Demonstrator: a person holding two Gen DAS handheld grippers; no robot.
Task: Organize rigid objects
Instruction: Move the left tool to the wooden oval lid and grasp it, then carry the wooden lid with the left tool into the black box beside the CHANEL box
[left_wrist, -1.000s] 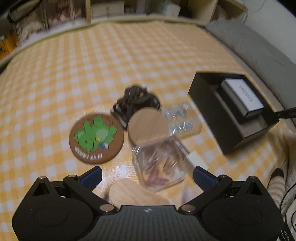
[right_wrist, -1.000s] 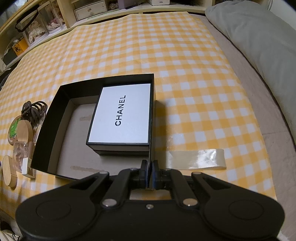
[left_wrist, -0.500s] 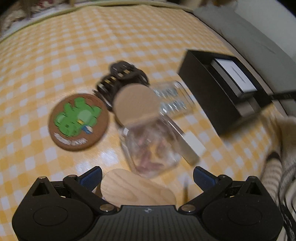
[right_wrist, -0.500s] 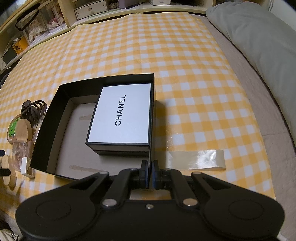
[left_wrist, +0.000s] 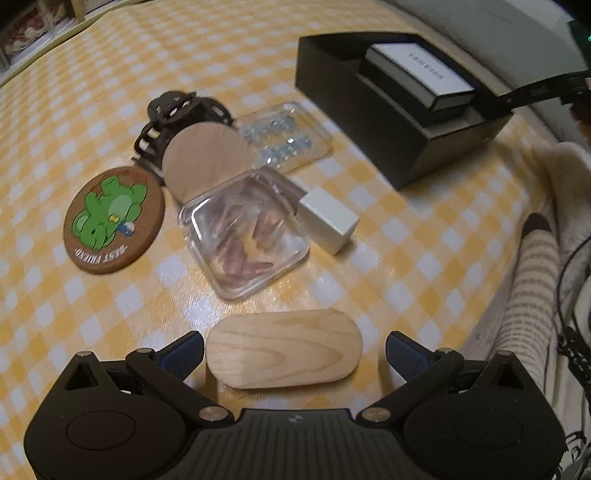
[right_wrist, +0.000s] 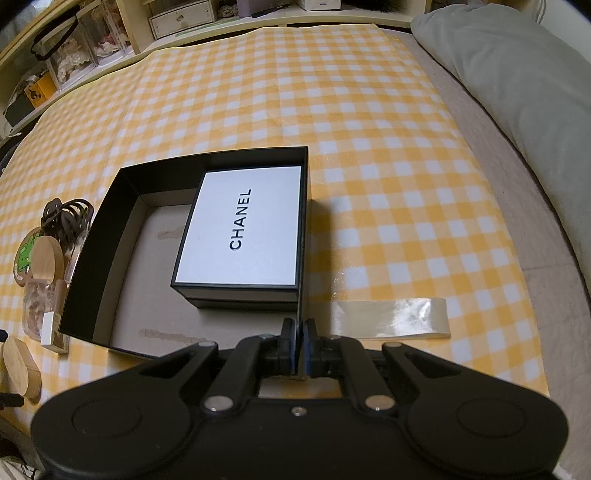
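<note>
Left wrist view shows the left tongs (left_wrist: 294, 349) spread wide, their blue fingertips (left_wrist: 184, 350) flanking an oval wooden block (left_wrist: 283, 353) that lies between them on the yellow checked cloth (left_wrist: 92, 92), with a gap on each side. Beyond it sit a clear square container (left_wrist: 243, 232), a small white block (left_wrist: 328, 224) touching its right side, a round wooden lid (left_wrist: 206, 160), a brown coaster with a green figure (left_wrist: 113, 218), a dark clip (left_wrist: 173, 110) and a clear case of small parts (left_wrist: 286, 138). Right wrist view shows the right tongs (right_wrist: 297, 345) pinched onto the near right wall of the open black box (right_wrist: 107, 236), which holds a white-topped CHANEL box (right_wrist: 242, 230) against its right side; a strip of clear tape (right_wrist: 391, 317) lies just beside
</note>
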